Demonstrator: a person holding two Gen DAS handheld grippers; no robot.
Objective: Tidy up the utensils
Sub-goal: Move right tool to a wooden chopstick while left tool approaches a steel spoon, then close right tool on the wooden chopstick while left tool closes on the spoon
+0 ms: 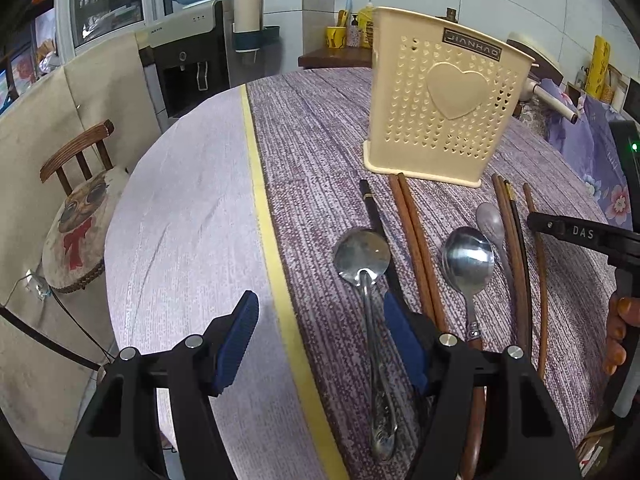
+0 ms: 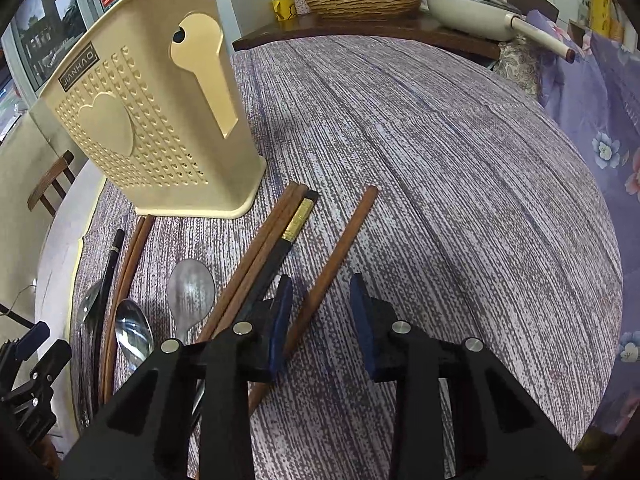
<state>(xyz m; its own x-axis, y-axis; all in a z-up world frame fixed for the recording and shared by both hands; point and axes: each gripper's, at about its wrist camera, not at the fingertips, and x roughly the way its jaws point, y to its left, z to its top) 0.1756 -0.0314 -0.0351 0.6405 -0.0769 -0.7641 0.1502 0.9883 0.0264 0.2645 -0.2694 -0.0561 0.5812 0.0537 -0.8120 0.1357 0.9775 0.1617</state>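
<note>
- My right gripper (image 2: 322, 320): jaws apart, a lone brown chopstick (image 2: 335, 262) between them, nothing clamped.
- My left gripper (image 1: 320, 344): jaws wide, empty, above a spoon (image 1: 362, 260).
- Cream utensil holder (image 1: 444, 100): upright beyond the row, far from the tabletop's near edge.

Cloth-covered table (image 2: 440, 160) — holder (image 2: 152, 120), spoons (image 1: 468, 258), chopsticks (image 2: 332, 256)

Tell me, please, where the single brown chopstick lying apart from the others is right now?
In the right wrist view, the single brown chopstick lies on the tablecloth between the right gripper's open jaws, right of the black chopstick.
</note>
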